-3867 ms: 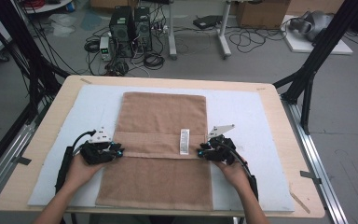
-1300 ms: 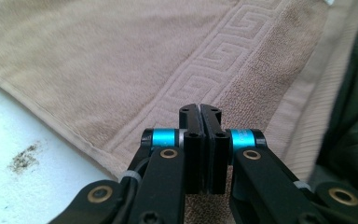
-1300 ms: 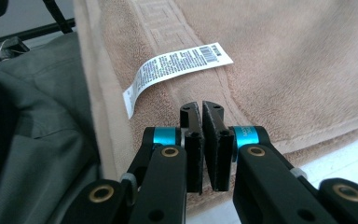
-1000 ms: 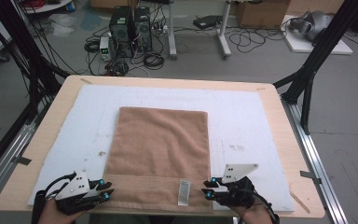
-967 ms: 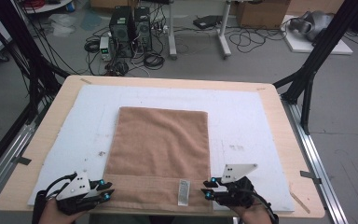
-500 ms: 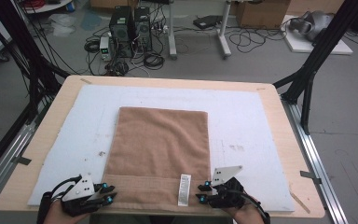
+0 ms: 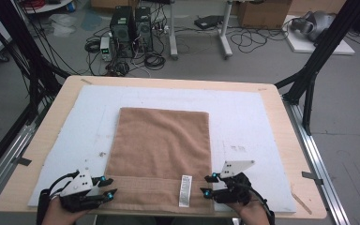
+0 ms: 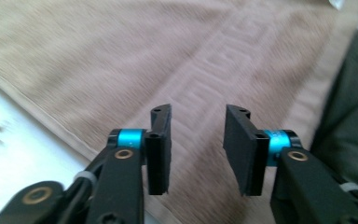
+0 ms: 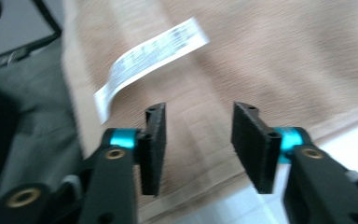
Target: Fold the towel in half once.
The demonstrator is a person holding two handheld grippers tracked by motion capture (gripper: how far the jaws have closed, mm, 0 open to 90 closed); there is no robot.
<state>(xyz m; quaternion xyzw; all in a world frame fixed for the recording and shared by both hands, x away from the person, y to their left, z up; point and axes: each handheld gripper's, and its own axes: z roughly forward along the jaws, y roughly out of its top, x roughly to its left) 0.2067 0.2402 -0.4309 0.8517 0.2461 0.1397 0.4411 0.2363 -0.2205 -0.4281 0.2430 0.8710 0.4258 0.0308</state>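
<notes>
A: How is the table (image 7: 281, 101) laid out?

B: A white mat (image 7: 243, 117) covers most of it, with bare wood at the rim. The towel (image 7: 161, 145) lies flat mid-mat, its near edge at the table's front; open mat lies left, right and beyond.

A: The grippers?

B: The left gripper (image 7: 107, 186) and right gripper (image 7: 206, 185) sit at the near corners. Both have just been opening, pads apart, probably clear of the cloth. The label (image 7: 185, 190) lies near the right one.
</notes>
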